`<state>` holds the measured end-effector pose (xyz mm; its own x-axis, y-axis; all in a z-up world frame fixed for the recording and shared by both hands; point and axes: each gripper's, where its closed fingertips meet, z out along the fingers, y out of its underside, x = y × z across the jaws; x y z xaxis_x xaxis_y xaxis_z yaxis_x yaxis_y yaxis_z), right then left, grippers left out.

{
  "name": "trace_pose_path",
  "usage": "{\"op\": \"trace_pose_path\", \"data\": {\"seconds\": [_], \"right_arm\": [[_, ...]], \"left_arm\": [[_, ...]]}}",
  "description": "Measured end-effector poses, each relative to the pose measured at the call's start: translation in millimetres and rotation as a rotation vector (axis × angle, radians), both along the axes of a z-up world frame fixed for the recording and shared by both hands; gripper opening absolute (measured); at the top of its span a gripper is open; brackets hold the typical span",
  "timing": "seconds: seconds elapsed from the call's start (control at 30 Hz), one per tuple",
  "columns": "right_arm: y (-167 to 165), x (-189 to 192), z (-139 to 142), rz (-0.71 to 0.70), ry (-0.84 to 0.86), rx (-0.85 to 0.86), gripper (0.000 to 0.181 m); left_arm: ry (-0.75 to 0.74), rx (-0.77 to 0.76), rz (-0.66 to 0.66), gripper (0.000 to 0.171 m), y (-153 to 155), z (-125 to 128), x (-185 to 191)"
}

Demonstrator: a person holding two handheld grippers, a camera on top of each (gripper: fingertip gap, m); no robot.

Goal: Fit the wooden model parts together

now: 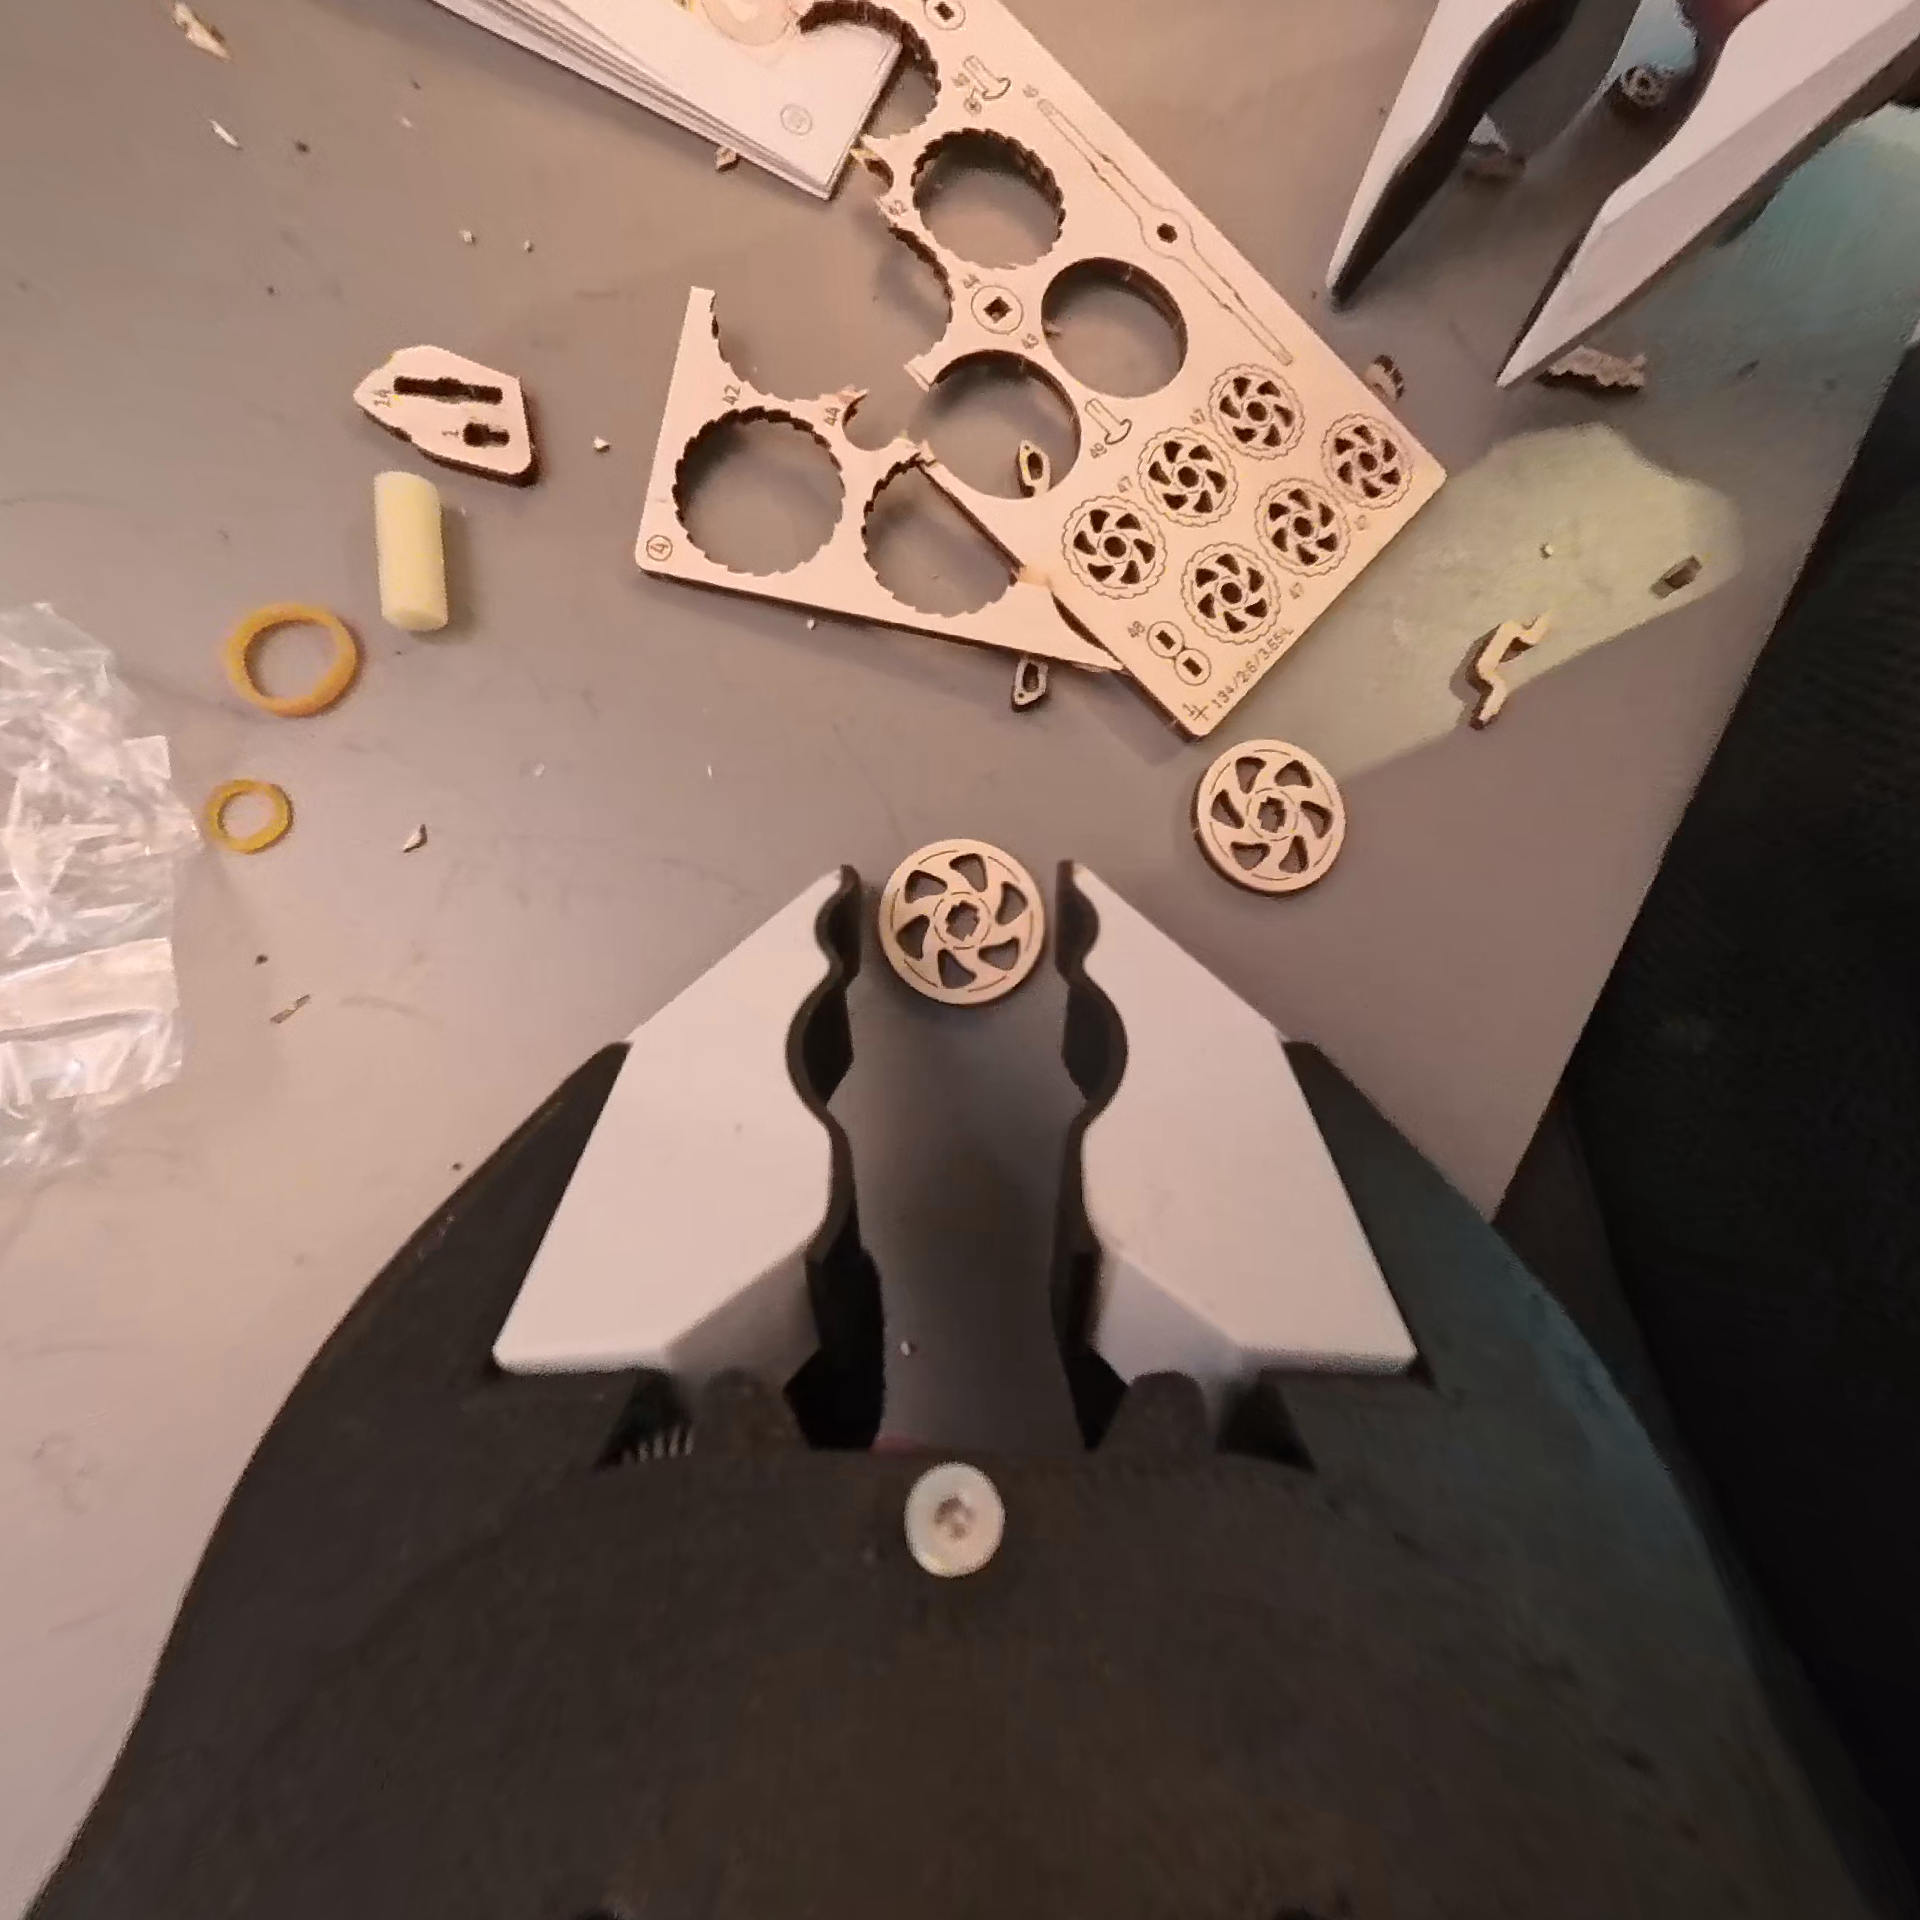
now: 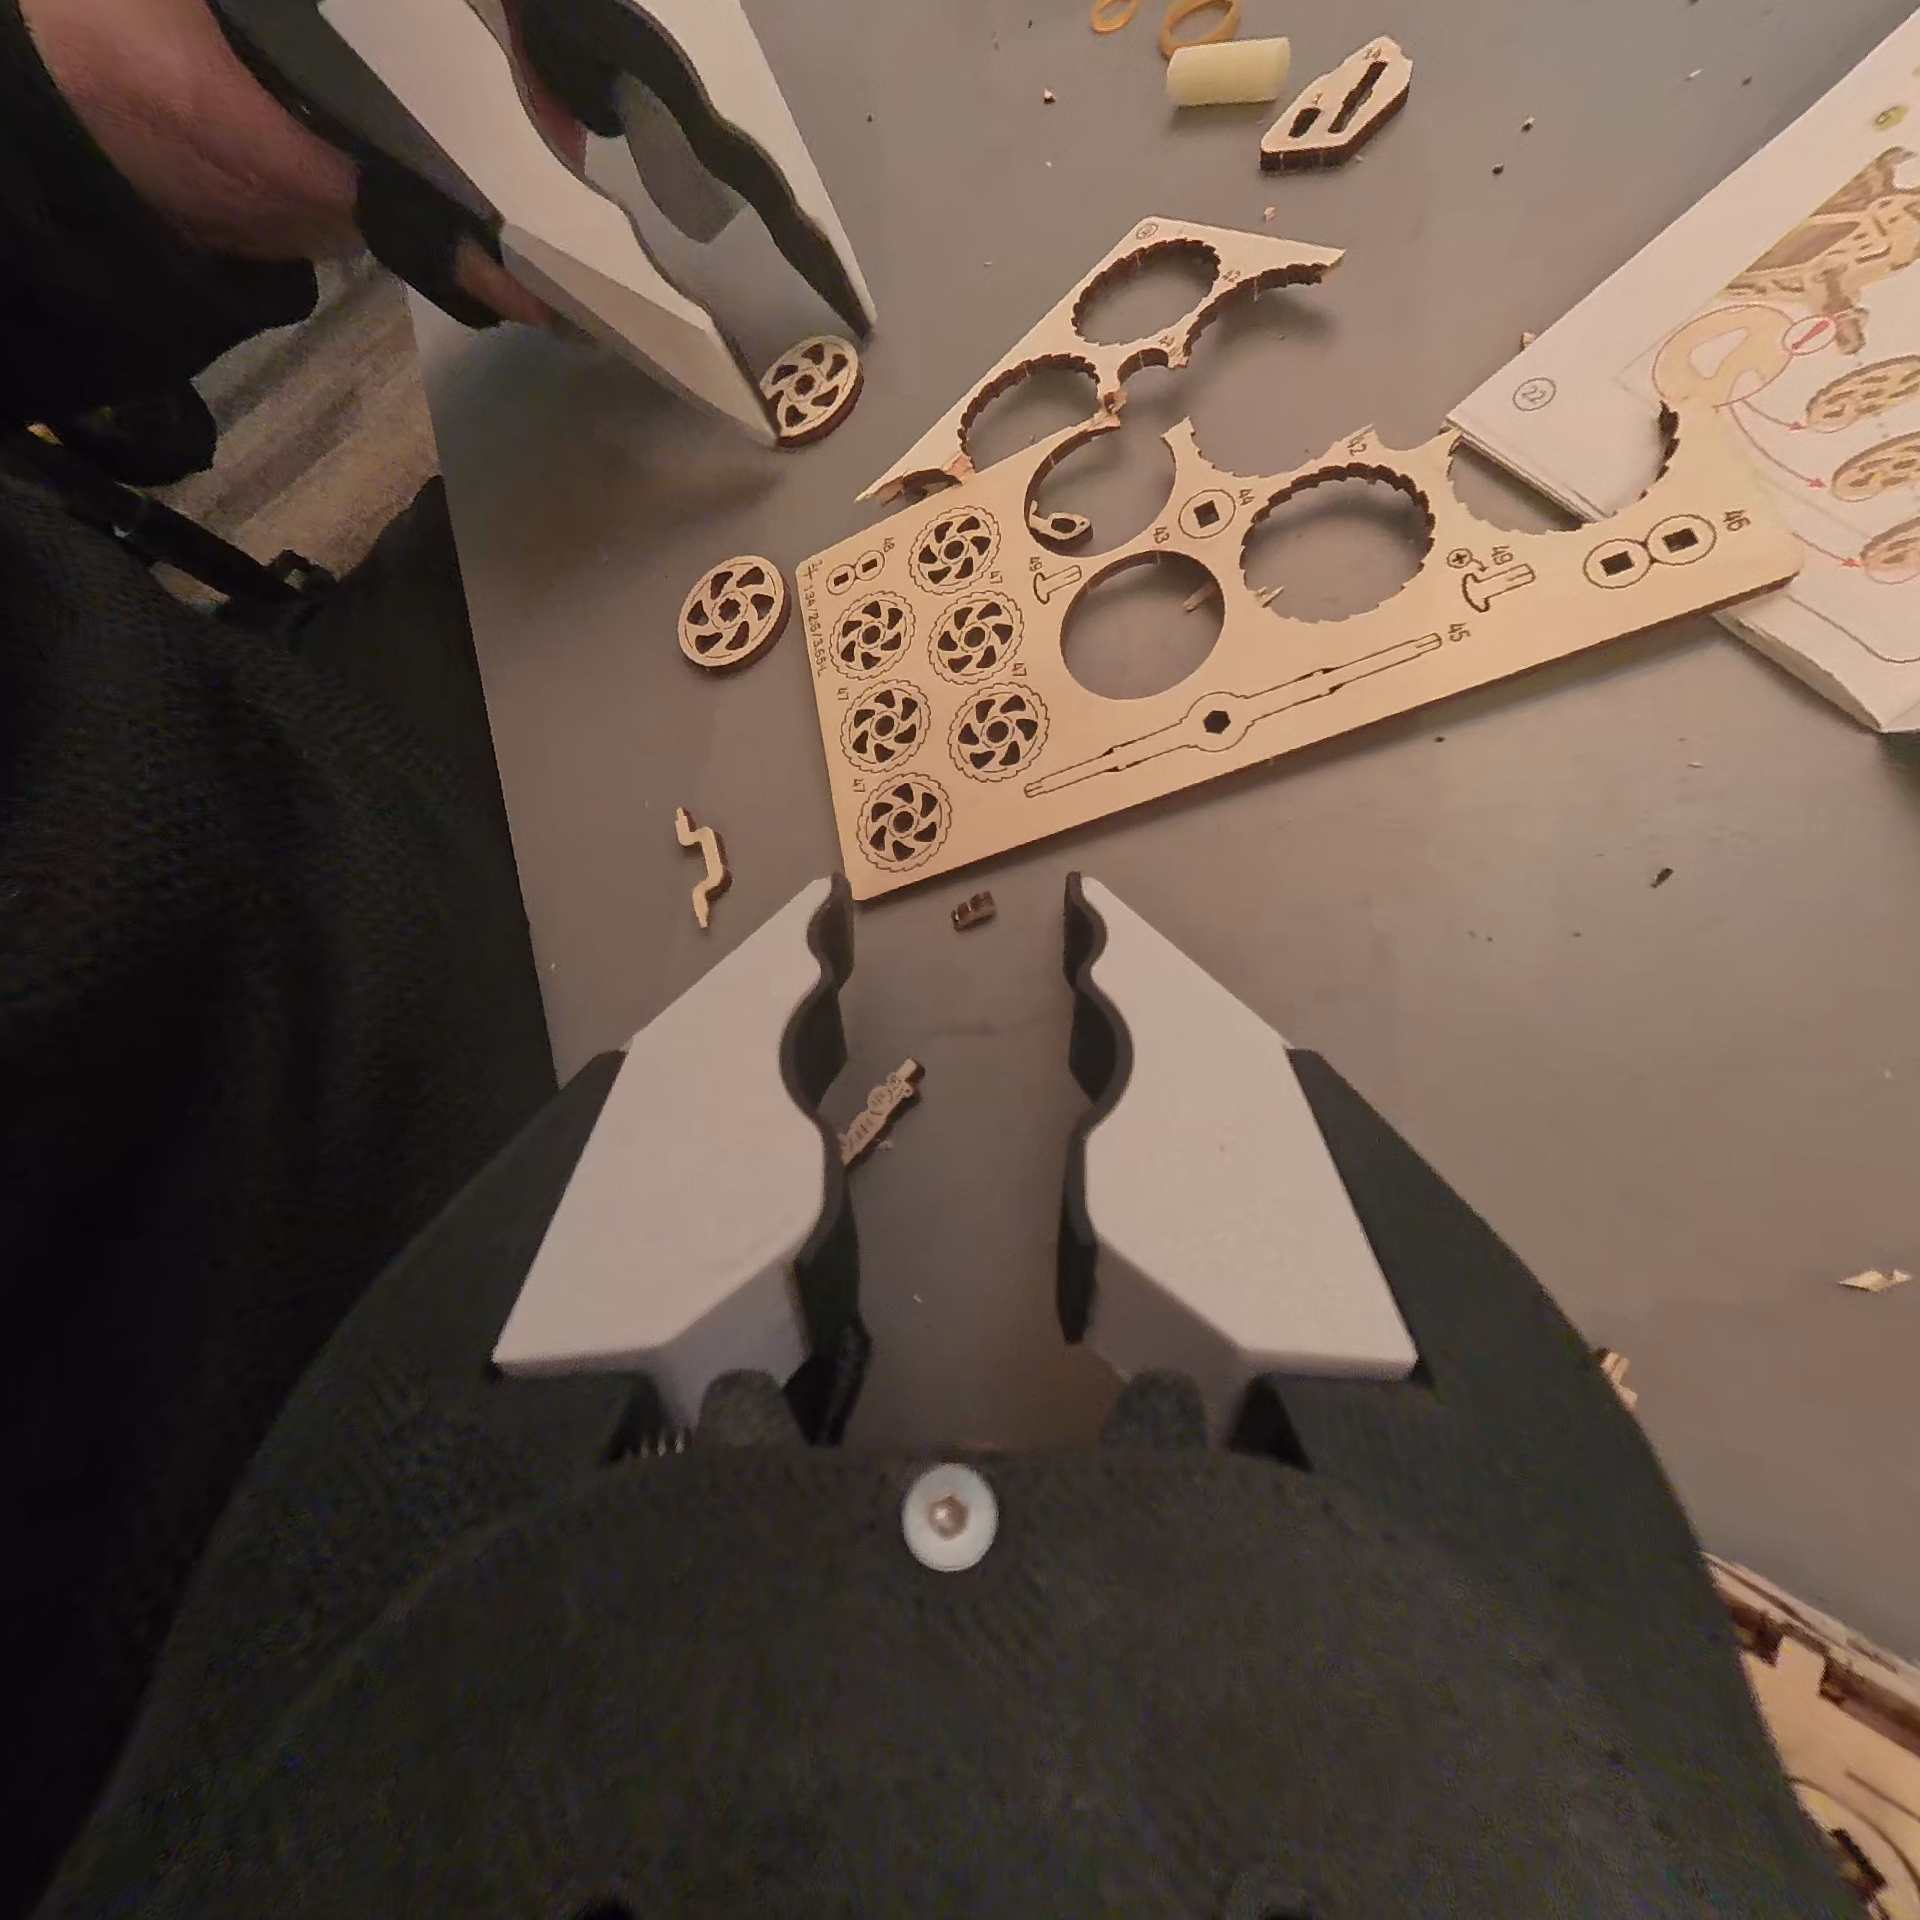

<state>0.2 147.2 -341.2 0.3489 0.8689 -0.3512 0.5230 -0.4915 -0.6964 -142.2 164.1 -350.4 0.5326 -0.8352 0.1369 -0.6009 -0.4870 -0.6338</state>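
Note:
A loose spoked wooden wheel (image 1: 961,923) lies flat on the grey table between my left gripper's (image 1: 956,883) open fingertips, with a small gap on each side. It also shows in the right wrist view (image 2: 810,392) at the left gripper's (image 2: 816,387) tips. A second loose wheel (image 1: 1271,814) (image 2: 732,613) lies close by, near the corner of the wooden parts sheet (image 1: 1132,447) (image 2: 1299,665), which still holds several small wheels. My right gripper (image 2: 961,904) is open and empty above bare table, with a tiny wood chip (image 2: 974,909) and a small wooden strip (image 2: 881,1110) under it. It also shows far right in the left wrist view (image 1: 1429,332).
A broken-off sheet piece (image 1: 769,488) (image 2: 1143,343), an instruction booklet (image 1: 748,94) (image 2: 1714,416), a slotted wooden piece (image 1: 447,426), a pale cylinder (image 1: 412,566), two rubber bands (image 1: 294,660), crumpled plastic (image 1: 73,831) and a hook-shaped part (image 1: 1501,665) (image 2: 704,862) lie around. The table edge (image 1: 1662,935) meets dark fabric. About 15 cm separates my left fingertips from my right. The right gripper is farther from the pale cylinder (image 1: 412,566), some 20 cm, than the left, some 9 cm. My right wrist view (image 2: 1203,62) looks at it from another angle.

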Motion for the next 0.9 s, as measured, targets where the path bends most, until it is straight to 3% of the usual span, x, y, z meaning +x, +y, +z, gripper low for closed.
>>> {"op": "trace_pose_path", "data": {"seconds": [0.1, 0.4, 0.47, 0.7, 0.83, 0.9], "right_arm": [[-1, -1, 1, 0.003, 0.001, 0.003, 0.039], [0, 2, 1, 0.002, -0.005, 0.009, 0.039], [0, 2, 1, 0.000, -0.006, 0.011, 0.039], [0, 3, 3, -0.001, -0.006, 0.017, 0.039], [1, 4, 4, -0.004, -0.005, 0.022, 0.039], [1, 4, 4, -0.003, -0.005, 0.021, 0.039]], "left_arm": [[0.044, 0.032, -0.023, 0.027, 0, -1, 0], [0.036, 0.044, -0.007, 0.026, 1, -1, 3], [0.013, 0.045, -0.008, 0.001, 1, 2, 4], [-0.008, 0.030, 0.021, 0.001, 3, 2, 2], [-0.052, 0.024, -0.011, 0.034, 1, 16, 3], [0.000, 0.005, -0.049, 0.045, -6, 9, 0]]}}
